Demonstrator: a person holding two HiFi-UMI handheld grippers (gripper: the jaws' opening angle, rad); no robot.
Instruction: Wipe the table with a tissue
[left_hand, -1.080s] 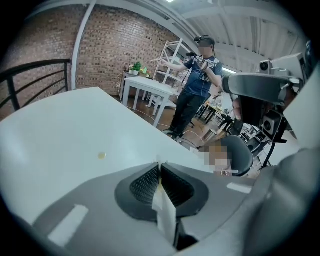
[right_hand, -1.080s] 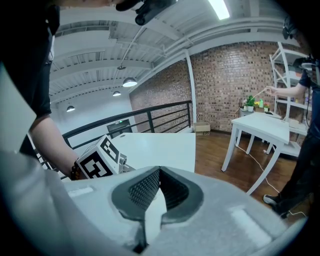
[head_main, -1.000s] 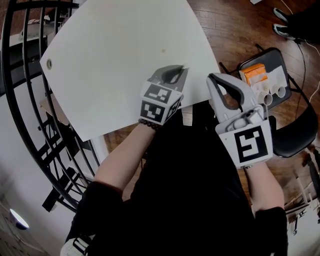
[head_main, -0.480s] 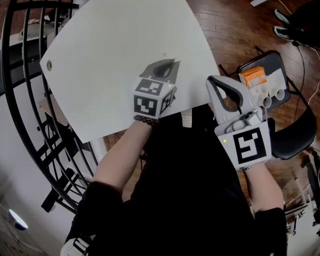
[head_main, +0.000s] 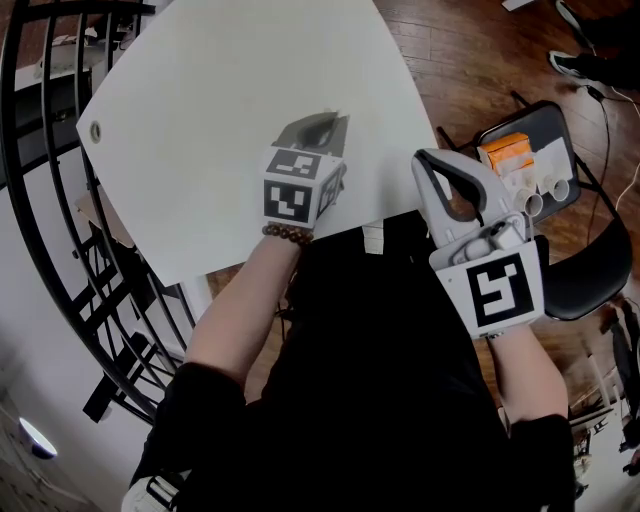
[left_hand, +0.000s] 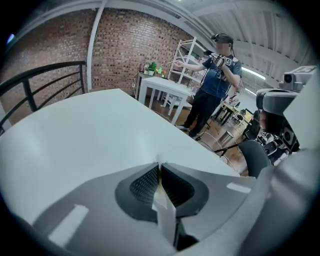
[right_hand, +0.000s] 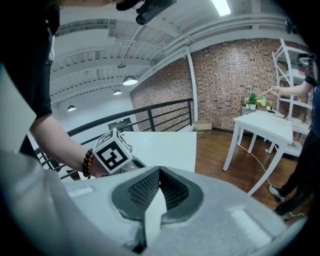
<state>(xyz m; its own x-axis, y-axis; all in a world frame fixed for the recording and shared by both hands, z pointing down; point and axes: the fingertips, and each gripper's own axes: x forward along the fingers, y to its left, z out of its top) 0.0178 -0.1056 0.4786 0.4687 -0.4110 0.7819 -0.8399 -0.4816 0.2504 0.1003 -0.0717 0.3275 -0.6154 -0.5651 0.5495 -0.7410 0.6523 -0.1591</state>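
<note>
The left hand-held gripper (head_main: 338, 122) is angled down onto the white tabletop (head_main: 210, 80). Its jaws are pressed together on what looks like a scrap of white tissue (left_hand: 159, 161) peeking out at their tip, low enough, I judge, to drag it across the surface. The right hand-held gripper (head_main: 424, 160), at its 3 o'clock beyond the tabletop's edge, is closed on nothing and held clear of the wiping.

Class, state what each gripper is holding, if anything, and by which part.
The left gripper pinches what seems a white tissue by a small edge at its fingertips; the right gripper is shut on nothing.
</note>
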